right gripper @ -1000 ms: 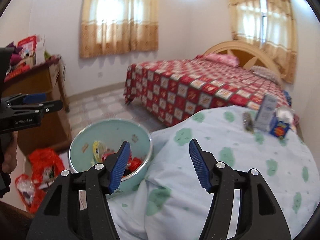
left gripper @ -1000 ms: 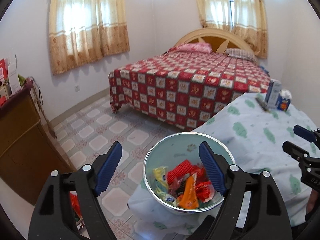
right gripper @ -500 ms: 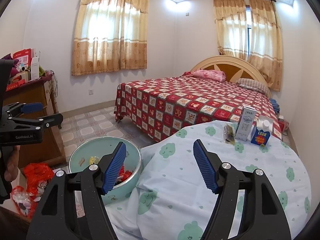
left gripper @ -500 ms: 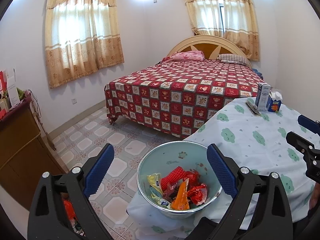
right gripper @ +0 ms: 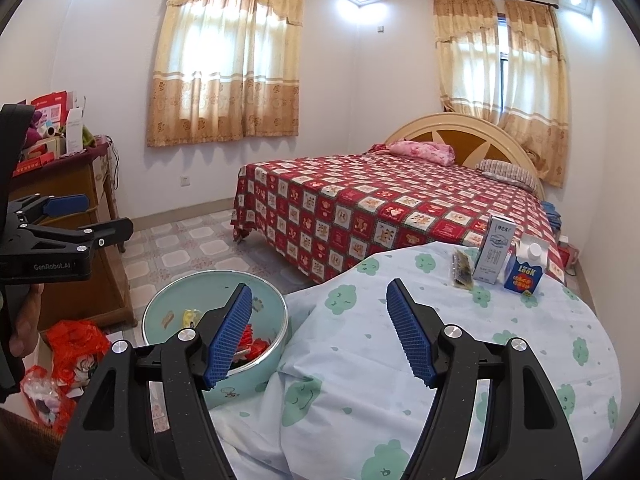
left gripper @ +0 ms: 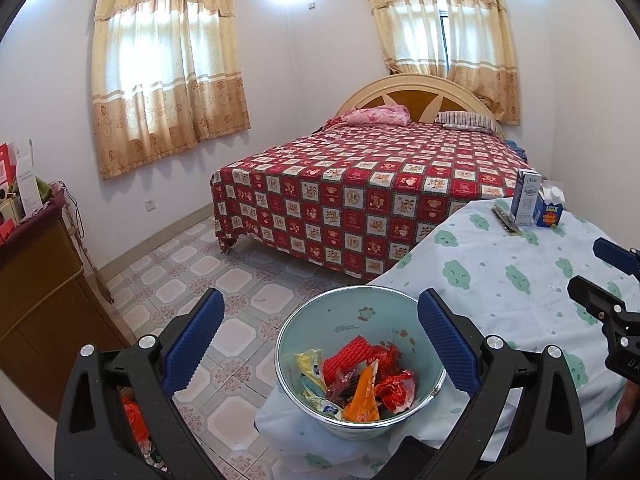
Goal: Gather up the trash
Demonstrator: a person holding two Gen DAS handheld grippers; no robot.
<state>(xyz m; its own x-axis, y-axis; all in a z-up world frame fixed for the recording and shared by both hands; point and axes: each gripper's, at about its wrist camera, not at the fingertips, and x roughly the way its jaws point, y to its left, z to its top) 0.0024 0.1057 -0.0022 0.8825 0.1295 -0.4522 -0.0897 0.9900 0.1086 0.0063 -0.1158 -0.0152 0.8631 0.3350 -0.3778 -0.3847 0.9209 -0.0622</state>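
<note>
A pale green bowl (left gripper: 304,336) holding several crumpled wrappers (left gripper: 360,380) sits at the near left edge of a table covered in a cloud-print cloth (left gripper: 500,280). It also shows in the right wrist view (right gripper: 168,308). My left gripper (left gripper: 318,338) is open and empty, above and in front of the bowl. My right gripper (right gripper: 320,334) is open and empty over the cloth, right of the bowl. At the table's far side stand a white carton (right gripper: 494,254), a blue carton (right gripper: 524,274) and a dark flat wrapper (right gripper: 462,268).
A bed with a red checked cover (left gripper: 360,192) stands beyond the table. A wooden cabinet (left gripper: 36,292) with boxes on top is at the left. Red plastic bags (right gripper: 76,340) lie on the tiled floor (left gripper: 224,280) beside it.
Both grippers have risen and tilted upward, so the bowl and table sit lower in view and more of the room shows. Both stay open and empty.
</note>
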